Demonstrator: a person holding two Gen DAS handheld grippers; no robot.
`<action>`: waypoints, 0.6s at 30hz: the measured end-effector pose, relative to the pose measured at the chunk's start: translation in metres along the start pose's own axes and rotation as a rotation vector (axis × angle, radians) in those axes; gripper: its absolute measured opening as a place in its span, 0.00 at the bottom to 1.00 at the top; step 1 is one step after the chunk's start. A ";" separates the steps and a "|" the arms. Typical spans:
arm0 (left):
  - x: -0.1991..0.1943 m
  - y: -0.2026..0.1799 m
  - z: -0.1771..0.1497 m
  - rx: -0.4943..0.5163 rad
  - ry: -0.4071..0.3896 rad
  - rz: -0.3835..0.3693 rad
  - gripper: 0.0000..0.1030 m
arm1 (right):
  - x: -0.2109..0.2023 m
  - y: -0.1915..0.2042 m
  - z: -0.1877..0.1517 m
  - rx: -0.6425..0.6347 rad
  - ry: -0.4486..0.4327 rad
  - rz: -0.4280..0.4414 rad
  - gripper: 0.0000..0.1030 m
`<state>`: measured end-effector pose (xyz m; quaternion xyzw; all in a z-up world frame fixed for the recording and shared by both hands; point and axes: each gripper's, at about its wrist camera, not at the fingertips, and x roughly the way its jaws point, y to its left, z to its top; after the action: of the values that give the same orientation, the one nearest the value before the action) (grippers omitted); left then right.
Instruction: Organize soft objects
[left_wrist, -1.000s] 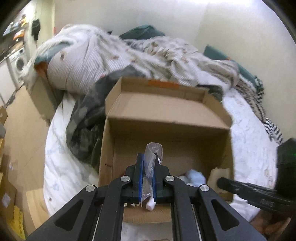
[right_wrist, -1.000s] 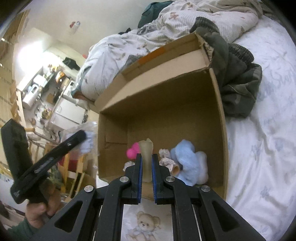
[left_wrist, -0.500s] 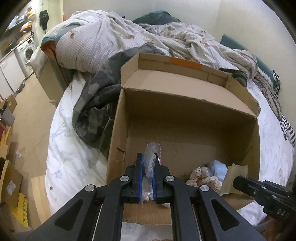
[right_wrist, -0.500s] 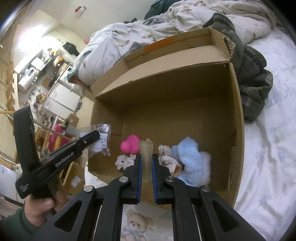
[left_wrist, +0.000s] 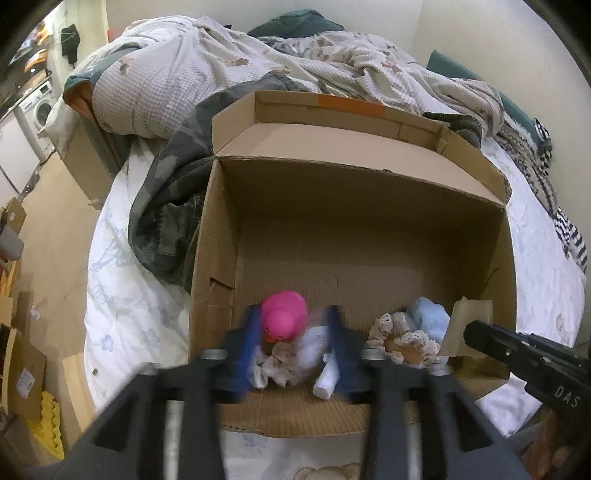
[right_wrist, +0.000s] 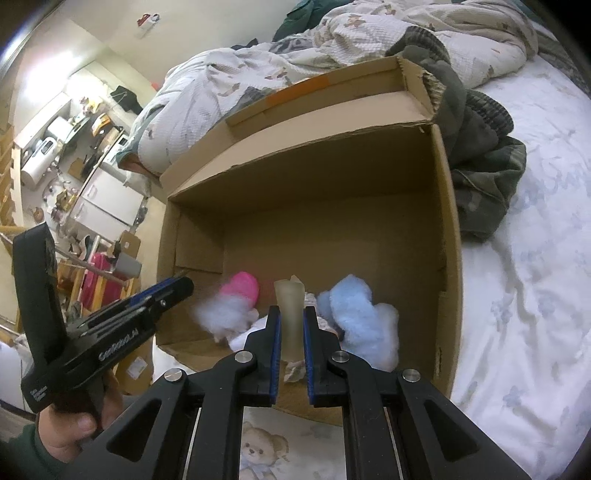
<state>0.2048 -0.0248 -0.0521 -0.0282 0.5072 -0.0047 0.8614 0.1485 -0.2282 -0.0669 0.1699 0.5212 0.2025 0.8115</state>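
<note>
An open cardboard box (left_wrist: 354, 166) stands on the bed. My left gripper (left_wrist: 291, 332) hangs over its near left corner with its jaws opening. A white bagged soft item (left_wrist: 314, 347) drops loose between them, a blur (right_wrist: 221, 314) in the right wrist view. Below it lie a pink toy (left_wrist: 284, 315), a lace scrunchie (left_wrist: 399, 332) and a blue plush (right_wrist: 358, 314). My right gripper (right_wrist: 291, 328) is shut on a beige soft piece (right_wrist: 290, 310) that stands upright over the box's near edge.
A rumpled quilt (left_wrist: 221, 74) and a dark camouflage garment (left_wrist: 166, 206) lie behind and left of the box. White floral bedsheet (right_wrist: 517, 295) spreads to the right. A bear-print cloth (right_wrist: 266, 446) lies under the near box edge. Cardboard and furniture crowd the floor (left_wrist: 22, 295).
My left gripper sank toward the box and its jaws parted, letting go of the white bagged item, which now falls. The right gripper kept its grip and hardly moved.
</note>
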 end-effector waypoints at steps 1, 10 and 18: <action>-0.002 -0.001 -0.001 0.001 -0.008 0.009 0.64 | 0.000 0.000 0.000 0.000 -0.001 -0.004 0.11; -0.007 0.000 0.001 0.010 -0.029 0.028 0.65 | -0.007 0.003 -0.001 -0.015 -0.034 -0.001 0.23; -0.016 0.003 0.003 -0.009 -0.062 0.041 0.65 | -0.021 -0.006 0.004 0.060 -0.092 -0.012 0.87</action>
<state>0.1997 -0.0213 -0.0370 -0.0216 0.4805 0.0163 0.8766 0.1450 -0.2442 -0.0513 0.1999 0.4904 0.1740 0.8302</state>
